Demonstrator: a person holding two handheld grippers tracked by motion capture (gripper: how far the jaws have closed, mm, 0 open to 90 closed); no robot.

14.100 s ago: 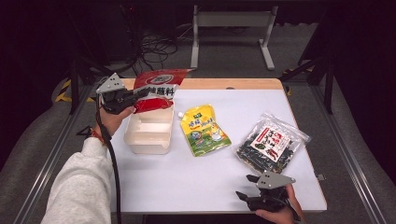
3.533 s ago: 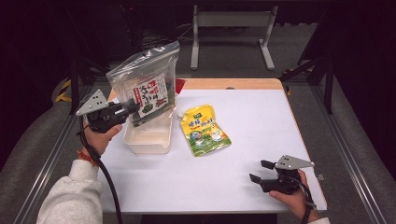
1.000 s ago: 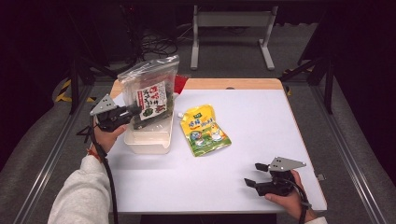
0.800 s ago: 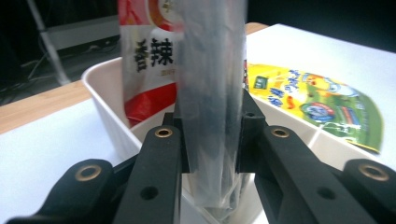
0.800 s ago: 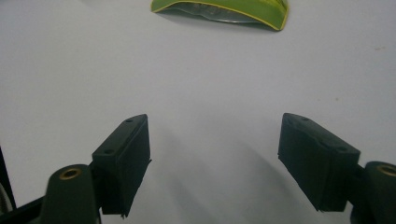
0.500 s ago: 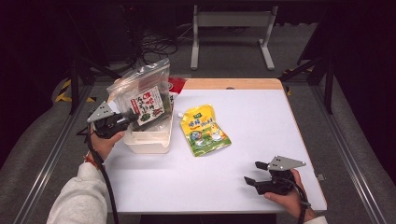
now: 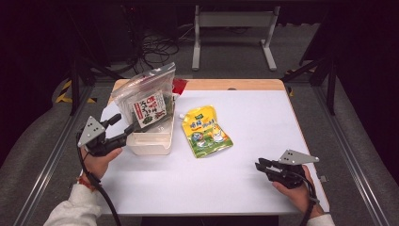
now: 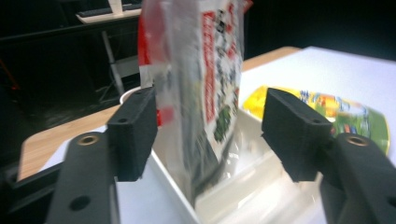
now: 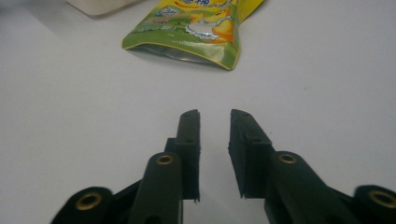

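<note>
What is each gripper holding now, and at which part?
Nothing. The left gripper has just opened; the seaweed bag stands free between its jaws in the white tub. The right gripper has been closing on nothing.

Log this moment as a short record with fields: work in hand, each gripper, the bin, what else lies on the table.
work: packing snack bags into the white bin
left gripper: jaws just opened, pads clear of the seaweed bag, which stands between them
seaweed bag: upright in the bin, leaning
red bag: behind the seaweed bag, mostly hidden
right gripper: jaws just closed to a narrow gap, nothing between them, over bare table
yellow-green pouch: flat, right of the bin
</note>
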